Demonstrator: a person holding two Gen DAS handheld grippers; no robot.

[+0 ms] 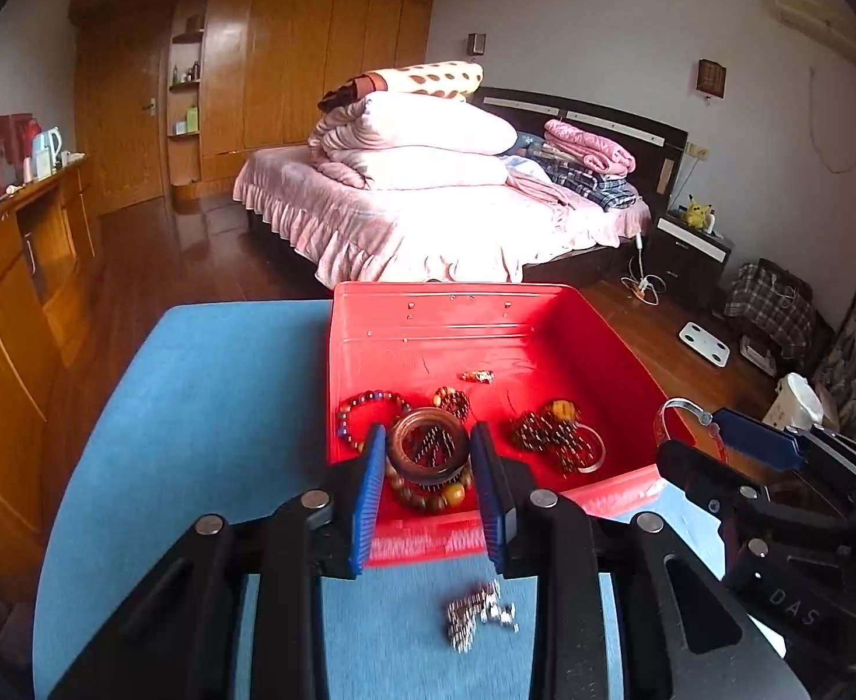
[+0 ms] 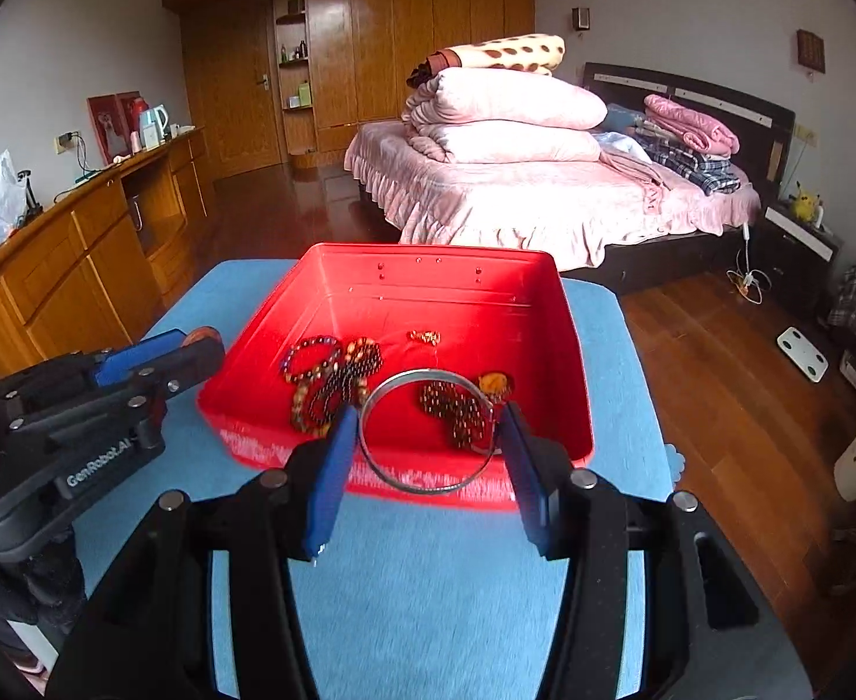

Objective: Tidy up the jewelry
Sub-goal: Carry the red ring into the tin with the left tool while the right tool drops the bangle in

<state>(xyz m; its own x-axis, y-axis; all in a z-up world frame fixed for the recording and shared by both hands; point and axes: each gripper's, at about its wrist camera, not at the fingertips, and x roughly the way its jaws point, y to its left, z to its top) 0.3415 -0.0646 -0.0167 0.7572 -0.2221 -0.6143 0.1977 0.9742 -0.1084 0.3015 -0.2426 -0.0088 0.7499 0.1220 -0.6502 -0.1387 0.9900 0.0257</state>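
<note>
A red box (image 1: pixel 486 315) (image 2: pixel 428 268) stands on a blue table (image 1: pixel 217 396) (image 2: pixel 457 571) and holds several beaded bracelets (image 1: pixel 550 431) (image 2: pixel 334 379). My left gripper (image 1: pixel 428 455) is shut on a brown wooden bangle (image 1: pixel 428 448) at the box's near edge. My right gripper (image 2: pixel 428 437) is shut on a thin silver bangle (image 2: pixel 425 487) over the box's near rim; it shows in the left wrist view (image 1: pixel 684 408) at the right. A small silver chain piece (image 1: pixel 480 612) lies on the table in front of the box.
A bed (image 2: pixel 544 192) with pink bedding stands beyond the table. A wooden cabinet (image 2: pixel 77 245) runs along the left wall and a wardrobe (image 2: pixel 369 46) at the back. Bags (image 1: pixel 772 303) and a white scale (image 2: pixel 801 353) lie on the floor at right.
</note>
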